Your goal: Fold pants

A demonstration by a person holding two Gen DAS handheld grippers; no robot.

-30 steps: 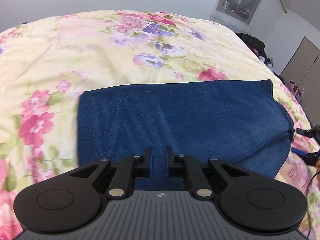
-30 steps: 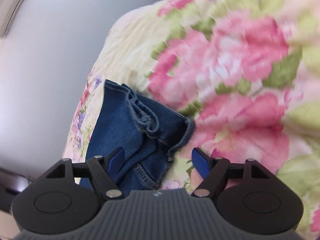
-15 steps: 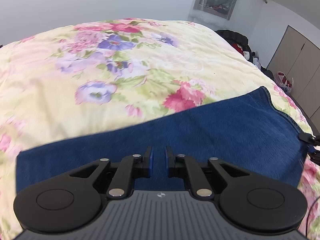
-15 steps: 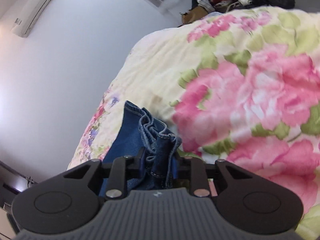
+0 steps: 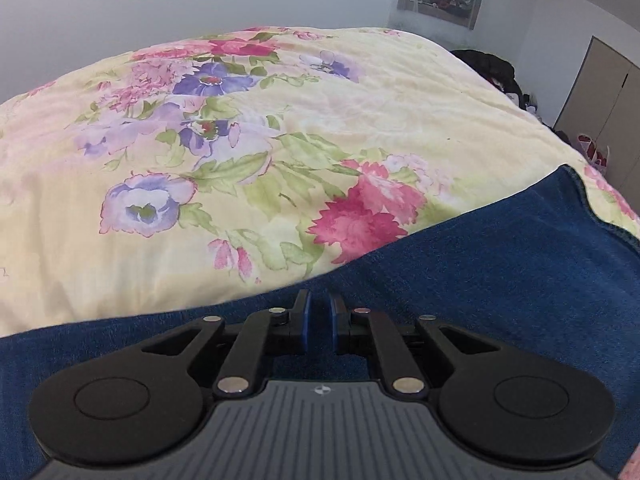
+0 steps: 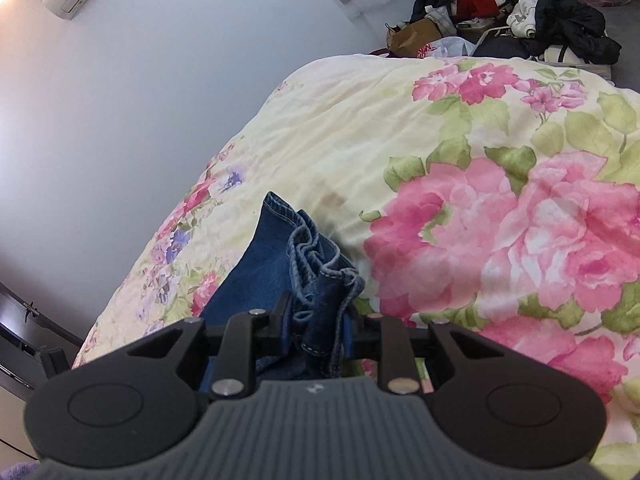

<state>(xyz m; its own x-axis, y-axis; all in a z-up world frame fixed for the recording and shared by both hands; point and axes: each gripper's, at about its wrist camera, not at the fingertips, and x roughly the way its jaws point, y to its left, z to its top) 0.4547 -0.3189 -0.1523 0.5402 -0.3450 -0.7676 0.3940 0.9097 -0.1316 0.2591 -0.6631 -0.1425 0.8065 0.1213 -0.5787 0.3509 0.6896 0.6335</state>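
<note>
Blue denim pants (image 5: 500, 280) lie folded on a floral bedspread (image 5: 280, 140). In the left wrist view they stretch across the lower frame, with a stitched edge at the right. My left gripper (image 5: 318, 312) is shut on the near edge of the pants, its blue pads almost together. In the right wrist view the bunched end of the pants (image 6: 308, 272) sits between the fingers. My right gripper (image 6: 318, 320) is shut on that bunched denim and holds it above the bedspread (image 6: 480, 200).
A pile of dark clothes and bags (image 6: 512, 12) lies beyond the bed's far edge. A white wall (image 6: 140, 100) runs along the left. Cabinet doors (image 5: 600, 92) stand at the right.
My right gripper closed on the bunched denim and lifted it. My left gripper moved forward over the pants, so more bedspread shows ahead.
</note>
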